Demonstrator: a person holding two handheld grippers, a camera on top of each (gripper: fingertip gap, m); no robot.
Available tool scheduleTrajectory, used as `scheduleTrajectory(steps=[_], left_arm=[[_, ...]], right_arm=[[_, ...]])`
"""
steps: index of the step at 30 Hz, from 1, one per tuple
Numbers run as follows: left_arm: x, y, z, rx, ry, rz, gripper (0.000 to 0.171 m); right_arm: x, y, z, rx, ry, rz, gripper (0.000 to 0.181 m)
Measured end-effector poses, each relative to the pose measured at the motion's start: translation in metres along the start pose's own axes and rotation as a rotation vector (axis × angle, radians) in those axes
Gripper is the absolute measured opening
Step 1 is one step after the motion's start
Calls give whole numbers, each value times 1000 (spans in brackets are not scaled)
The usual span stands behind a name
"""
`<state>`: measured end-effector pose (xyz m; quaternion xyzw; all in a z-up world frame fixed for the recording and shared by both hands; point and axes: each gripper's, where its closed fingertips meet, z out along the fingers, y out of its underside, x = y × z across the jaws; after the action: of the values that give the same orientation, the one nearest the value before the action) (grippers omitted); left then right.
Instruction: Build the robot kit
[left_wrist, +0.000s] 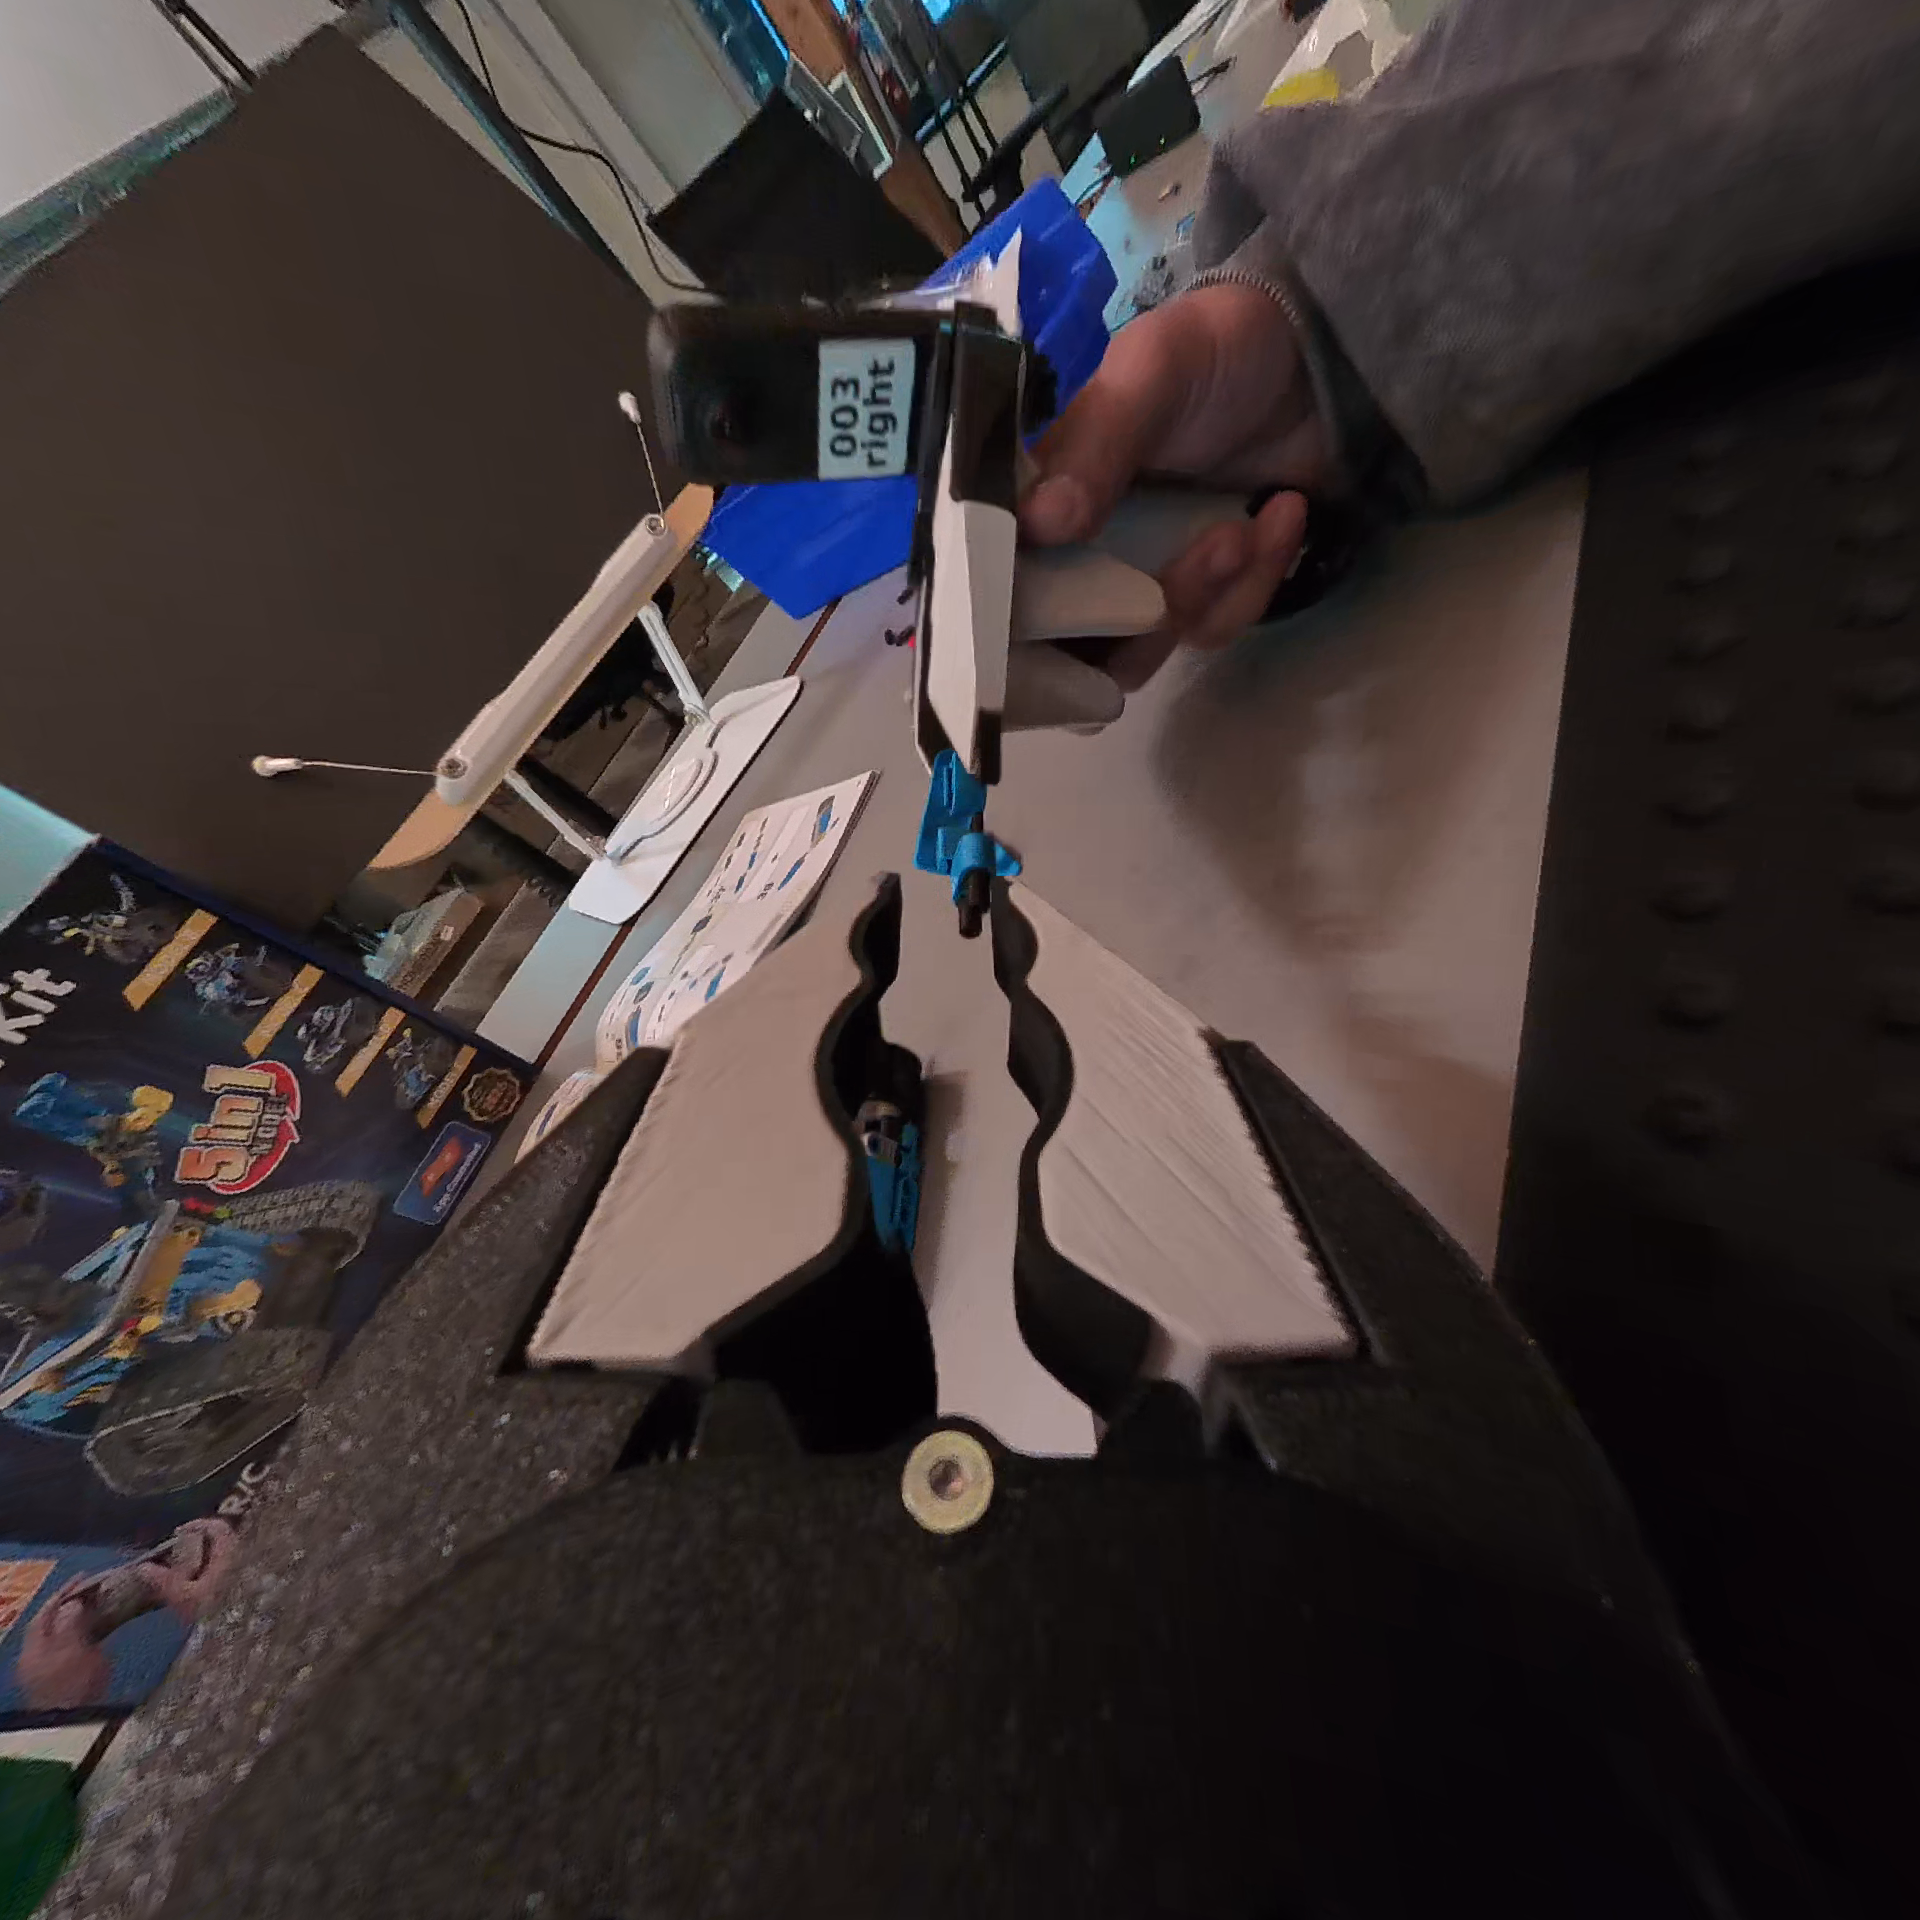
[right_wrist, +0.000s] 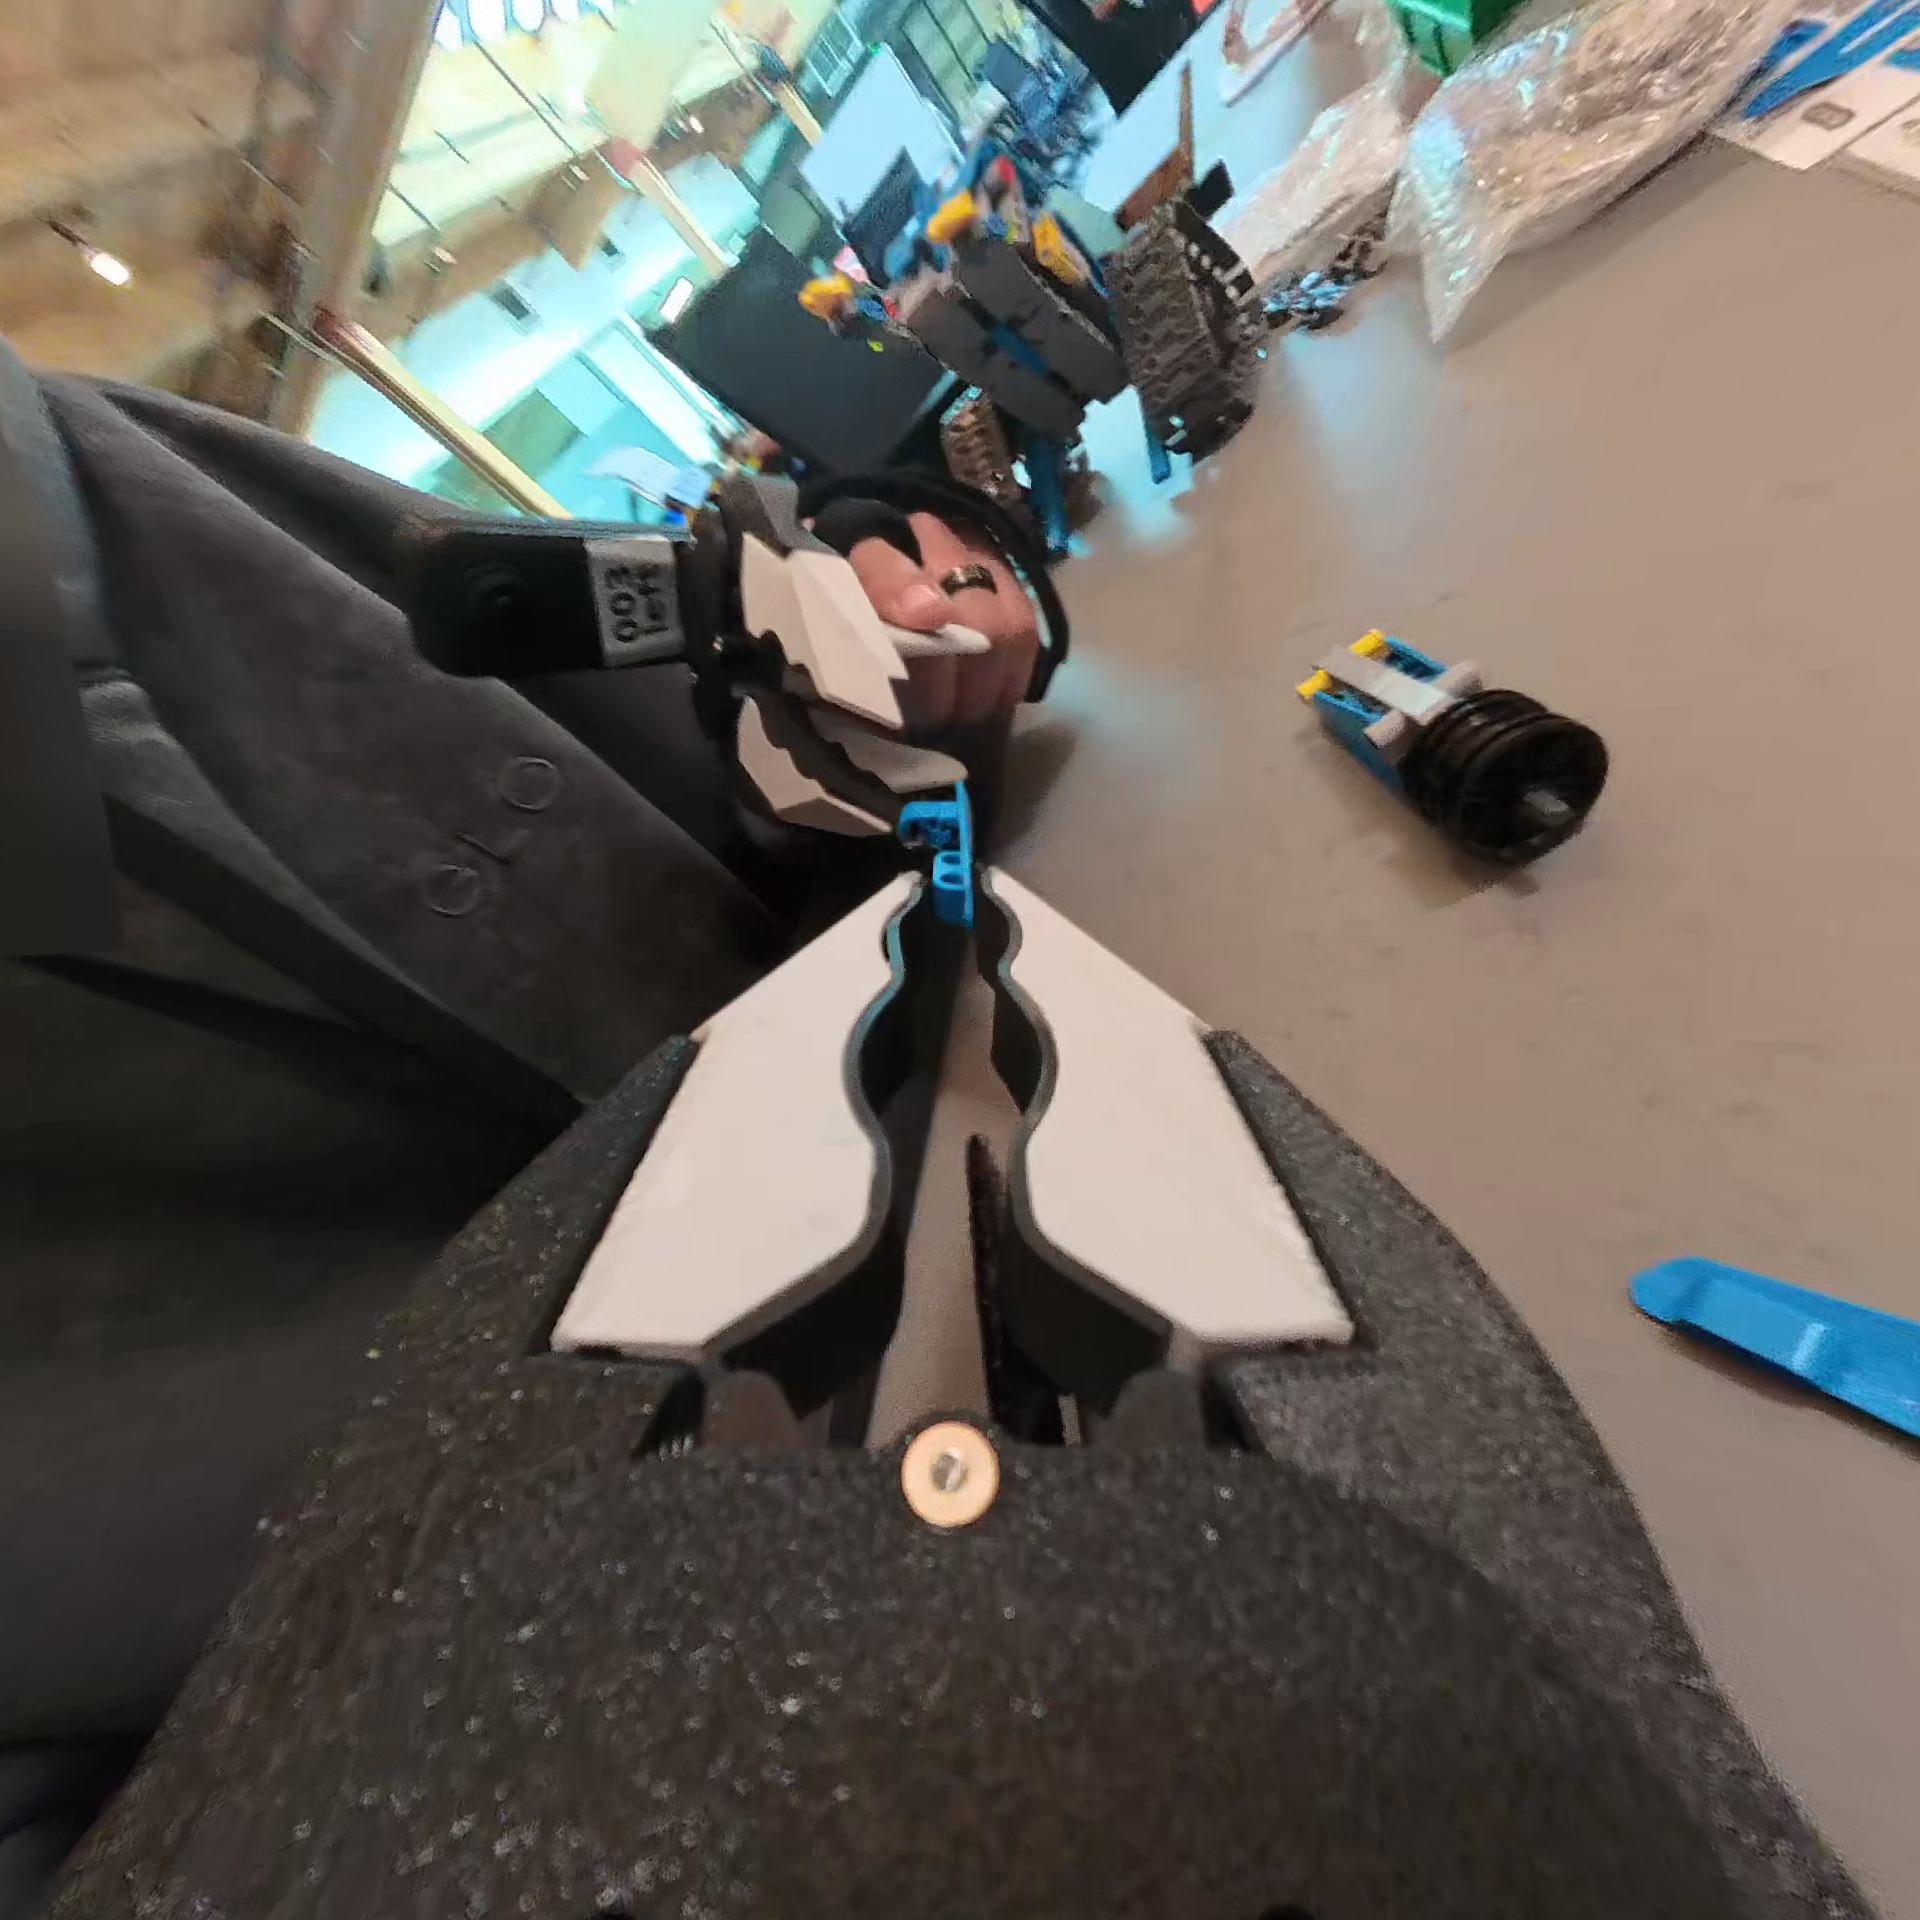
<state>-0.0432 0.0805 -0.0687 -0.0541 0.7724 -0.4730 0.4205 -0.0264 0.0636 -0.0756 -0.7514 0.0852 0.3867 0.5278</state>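
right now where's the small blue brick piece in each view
Left wrist view: the small blue brick piece sits upper centre, hanging from the right tongs, just past the left tongs.
Right wrist view: it sits centre, pinched at the tip of the right tongs, touching the left tongs above it.
Shared landmark: the grey tabletop behind the piece.

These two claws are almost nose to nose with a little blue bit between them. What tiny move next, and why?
Probably ease the right gripper slightly forward. It pinches a small blue part whose black pin points into the gap at the tips of the left gripper, so a short, straight push seems enough.
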Motion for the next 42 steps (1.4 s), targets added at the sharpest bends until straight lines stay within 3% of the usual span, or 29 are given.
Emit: scheduleTrajectory(steps=[4, 17, 36, 42], left_arm=[[7, -5, -1, 16, 15, 36, 16], [12, -18, -5, 89, 23, 72, 7], [7, -16, -6, 85, 37, 10, 6], [6, 3, 4, -25, 38, 5, 6]], right_arm=[[-14, -6, 0, 45, -138, 82, 7], [-21, 4, 11, -1, -256, 172, 7], [-22, -4, 10, 55, -269, 194, 6], [-5, -2, 9, 38, -134, 159, 7]])
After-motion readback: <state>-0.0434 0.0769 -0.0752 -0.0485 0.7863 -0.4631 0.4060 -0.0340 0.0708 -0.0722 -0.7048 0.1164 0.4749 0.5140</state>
